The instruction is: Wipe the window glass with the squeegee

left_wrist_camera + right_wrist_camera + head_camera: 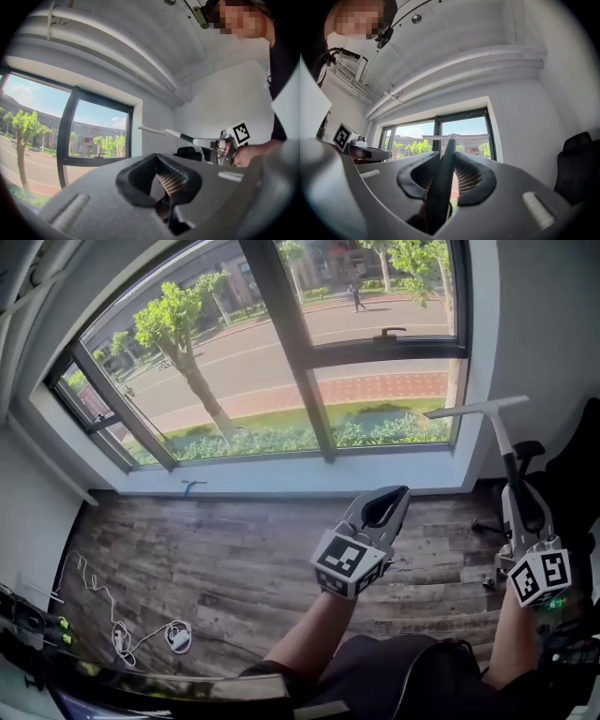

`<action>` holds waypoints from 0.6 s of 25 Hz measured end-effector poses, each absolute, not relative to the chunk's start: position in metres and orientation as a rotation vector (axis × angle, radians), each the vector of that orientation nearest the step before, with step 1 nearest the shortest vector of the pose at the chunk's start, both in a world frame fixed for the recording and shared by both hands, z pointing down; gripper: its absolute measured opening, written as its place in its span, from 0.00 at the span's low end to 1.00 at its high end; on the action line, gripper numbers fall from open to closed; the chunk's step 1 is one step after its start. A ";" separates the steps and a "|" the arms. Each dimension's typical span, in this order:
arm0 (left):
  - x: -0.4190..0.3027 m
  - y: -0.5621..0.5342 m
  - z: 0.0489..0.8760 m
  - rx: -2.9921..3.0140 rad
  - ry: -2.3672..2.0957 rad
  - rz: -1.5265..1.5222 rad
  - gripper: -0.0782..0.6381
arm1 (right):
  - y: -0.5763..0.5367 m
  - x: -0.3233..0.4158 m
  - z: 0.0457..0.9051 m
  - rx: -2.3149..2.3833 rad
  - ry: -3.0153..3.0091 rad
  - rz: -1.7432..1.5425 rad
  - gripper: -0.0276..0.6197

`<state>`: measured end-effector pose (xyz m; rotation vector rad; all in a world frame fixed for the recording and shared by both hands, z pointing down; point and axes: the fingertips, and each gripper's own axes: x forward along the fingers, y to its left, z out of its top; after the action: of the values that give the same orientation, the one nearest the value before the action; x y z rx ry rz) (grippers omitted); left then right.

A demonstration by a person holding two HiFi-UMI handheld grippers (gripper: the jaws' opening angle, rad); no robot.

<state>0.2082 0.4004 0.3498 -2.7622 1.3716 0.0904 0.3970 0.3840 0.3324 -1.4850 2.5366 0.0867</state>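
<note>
The window glass (pixel 234 352) fills the top of the head view, split by dark frame bars. My right gripper (pixel 517 491) is shut on the handle of the squeegee (pixel 476 409), whose white blade stands below the window's lower right corner, apart from the glass. In the right gripper view the dark handle (pixel 442 180) runs up between the jaws toward the window (pixel 464 136). My left gripper (pixel 401 493) hangs over the wood floor at centre, shut with nothing in it. The left gripper view shows the squeegee (pixel 154 130) and the right gripper (pixel 225 143) off to the right.
A wood-plank floor (pixel 234 559) lies below the sill. A small blue object (pixel 192 488) rests by the sill. White cables (pixel 141 634) lie at lower left. A black chair (pixel 530 454) stands beside the right wall. A latch handle (pixel 392 332) sits on the frame.
</note>
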 end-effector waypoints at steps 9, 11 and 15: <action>0.181 0.408 0.348 -2.796 1.394 0.139 0.11 | 0.380 0.372 0.318 -1.440 2.540 0.108 0.20; 0.181 0.405 0.347 -2.788 1.387 0.149 0.11 | 0.378 0.372 0.317 -1.430 2.537 0.121 0.20; 0.178 0.394 0.352 -2.786 1.426 0.128 0.11 | 0.368 0.370 0.317 -1.418 2.521 0.143 0.20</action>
<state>0.1779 0.3937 0.3518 -2.7857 1.4258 0.1282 0.3696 0.3677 0.3173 -1.4184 2.5211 0.1425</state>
